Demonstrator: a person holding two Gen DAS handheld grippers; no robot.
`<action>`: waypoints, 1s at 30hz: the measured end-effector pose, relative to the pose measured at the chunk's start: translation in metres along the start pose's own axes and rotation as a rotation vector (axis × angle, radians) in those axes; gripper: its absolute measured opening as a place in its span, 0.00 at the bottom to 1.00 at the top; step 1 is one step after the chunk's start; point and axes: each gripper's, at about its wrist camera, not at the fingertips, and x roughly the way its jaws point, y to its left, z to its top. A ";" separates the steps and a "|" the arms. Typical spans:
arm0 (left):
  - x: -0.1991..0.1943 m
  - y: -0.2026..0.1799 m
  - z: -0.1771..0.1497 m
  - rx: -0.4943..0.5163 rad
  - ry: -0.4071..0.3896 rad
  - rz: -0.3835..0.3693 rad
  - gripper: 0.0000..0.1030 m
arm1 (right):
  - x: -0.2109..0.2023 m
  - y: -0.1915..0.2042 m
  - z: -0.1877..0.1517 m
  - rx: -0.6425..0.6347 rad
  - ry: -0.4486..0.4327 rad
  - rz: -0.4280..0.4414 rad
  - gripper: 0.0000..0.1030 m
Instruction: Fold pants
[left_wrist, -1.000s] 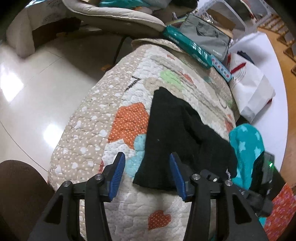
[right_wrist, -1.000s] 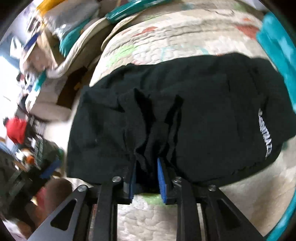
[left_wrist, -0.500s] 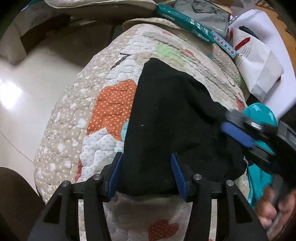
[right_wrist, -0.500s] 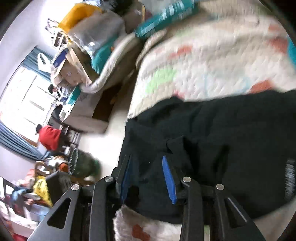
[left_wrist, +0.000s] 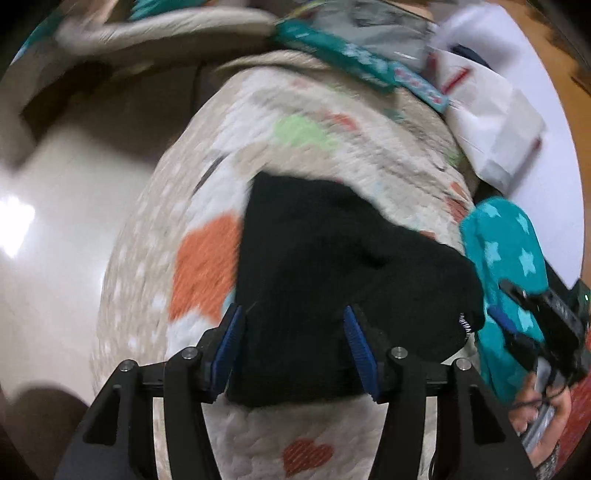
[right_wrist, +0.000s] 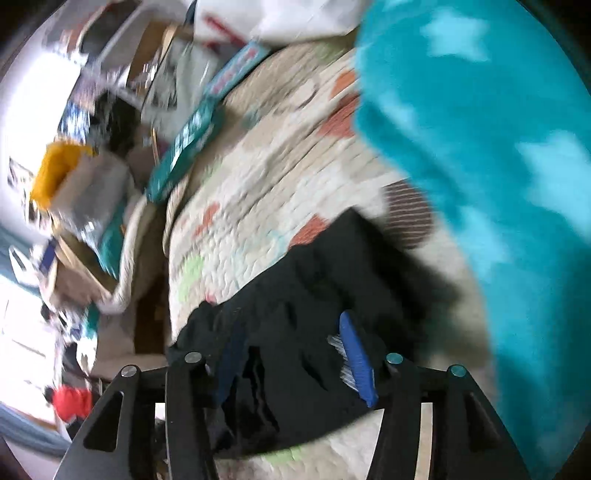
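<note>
**Cloth, plastic and a glossy floor**

I see the black matt knit pants (left_wrist: 332, 266) as soft cloth, dull with a fine rib. Under them, the cream quilted cotton bedcover (left_wrist: 221, 155) looks puckered and stitched. The teal star-print fleece blanket (right_wrist: 480, 147) appears fuzzy. My left gripper (left_wrist: 291, 347) has matt black plastic arms, ridged blue rubbery pads and shiny metal pins. The pale tiled floor (left_wrist: 55, 221) is glossy. The white paper bag (left_wrist: 495, 122) looks smooth.
</note>
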 end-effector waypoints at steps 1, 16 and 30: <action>0.001 -0.015 0.009 0.050 -0.002 -0.002 0.54 | -0.006 -0.002 -0.005 -0.001 -0.014 -0.010 0.57; 0.107 -0.216 0.065 0.469 0.183 -0.131 0.54 | 0.020 -0.041 -0.027 0.062 0.032 -0.081 0.57; 0.189 -0.283 0.058 0.584 0.397 -0.160 0.54 | 0.037 -0.039 -0.023 0.036 -0.028 -0.113 0.57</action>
